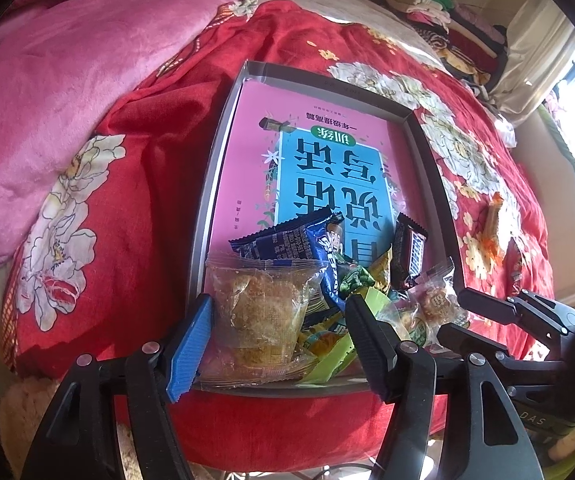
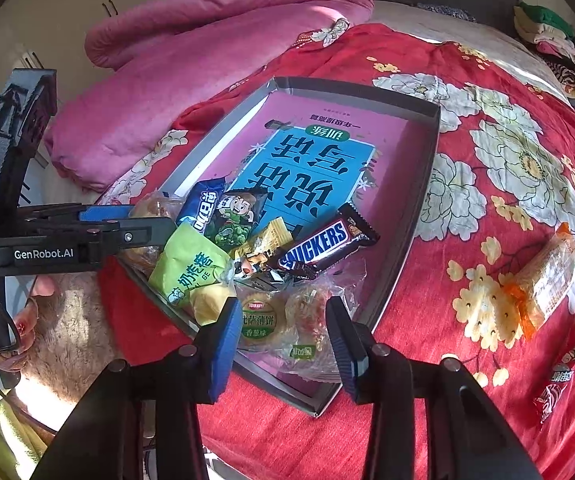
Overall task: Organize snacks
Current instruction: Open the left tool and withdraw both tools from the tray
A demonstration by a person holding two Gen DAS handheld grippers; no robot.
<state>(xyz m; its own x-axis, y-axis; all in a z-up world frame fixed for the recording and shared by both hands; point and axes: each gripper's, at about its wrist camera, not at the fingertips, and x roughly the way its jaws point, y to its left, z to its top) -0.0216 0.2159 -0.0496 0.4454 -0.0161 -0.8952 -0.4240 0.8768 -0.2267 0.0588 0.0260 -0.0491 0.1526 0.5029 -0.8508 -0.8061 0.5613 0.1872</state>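
While most of the snacks lie heaped at the near end of the shallow grey box (image 2: 427, 168), a clear-wrapped pastry (image 1: 259, 316) sits at its near corner between the spread fingers of the left claw (image 1: 277, 340), whose pads stand just beside the wrapper without pressing it. Behind it lie a dark blue packet (image 1: 287, 240), a Snickers bar (image 2: 323, 246) and a light green pouch (image 2: 187, 266). The right claw (image 2: 281, 334) hangs open over two round biscuits in clear wrap (image 2: 283, 320), gripping nothing. A pink and blue book (image 2: 311, 160) lines the box floor. The box rests on a red flowered bedspread (image 2: 467, 380), where an orange-tied snack (image 2: 543, 284) and a red wrapper (image 2: 555, 392) lie apart, beyond the box's right side. A pink quilt (image 1: 67, 80) is bunched behind.
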